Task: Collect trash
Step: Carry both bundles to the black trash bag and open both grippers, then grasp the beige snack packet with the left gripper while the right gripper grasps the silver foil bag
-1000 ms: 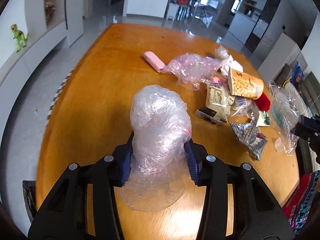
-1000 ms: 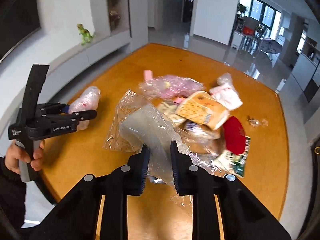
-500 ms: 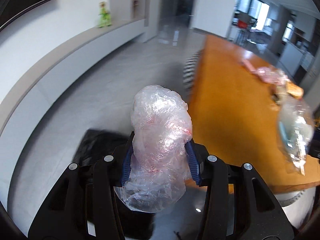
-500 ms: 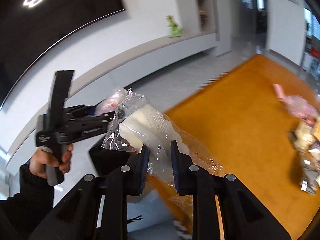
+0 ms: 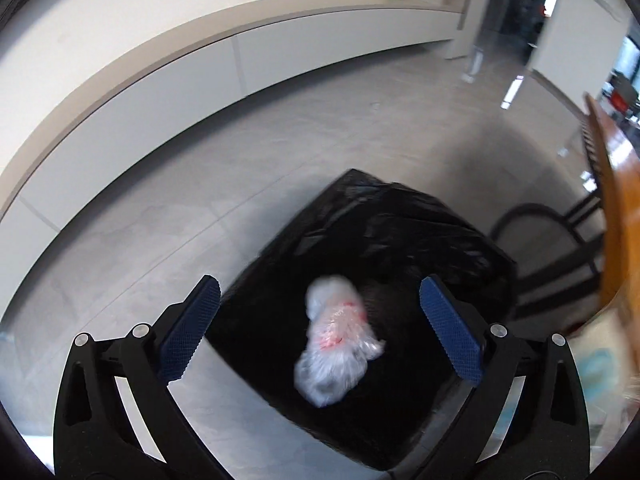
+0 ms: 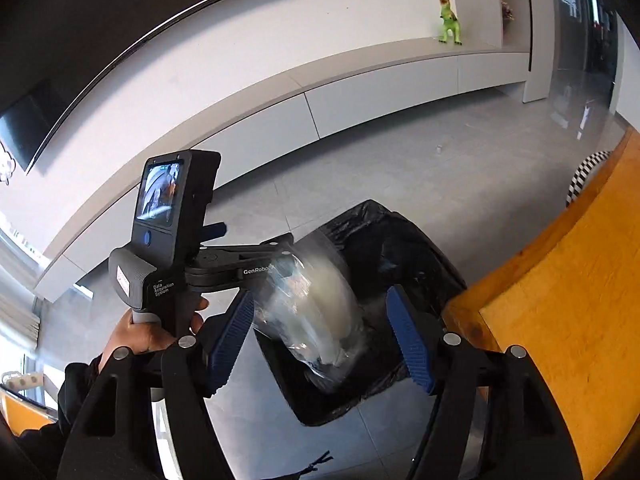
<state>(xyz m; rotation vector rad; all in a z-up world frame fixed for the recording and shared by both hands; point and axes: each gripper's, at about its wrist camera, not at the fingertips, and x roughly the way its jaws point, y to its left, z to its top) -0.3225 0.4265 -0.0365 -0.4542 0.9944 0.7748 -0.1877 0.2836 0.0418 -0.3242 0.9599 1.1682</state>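
Crinkly plastic bundle [image 5: 336, 340] released — bin-bound.

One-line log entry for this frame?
phase: drop | left gripper: open | right gripper: open | bubble wrap wad, clear bag: over black-lined bin

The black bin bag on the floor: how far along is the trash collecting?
Both grippers, left and right, are open over the black bin bag. The crumpled clear plastic wad and the clear plastic bag look blurred, apparently dropping in. What remains on the wooden table is out of view.
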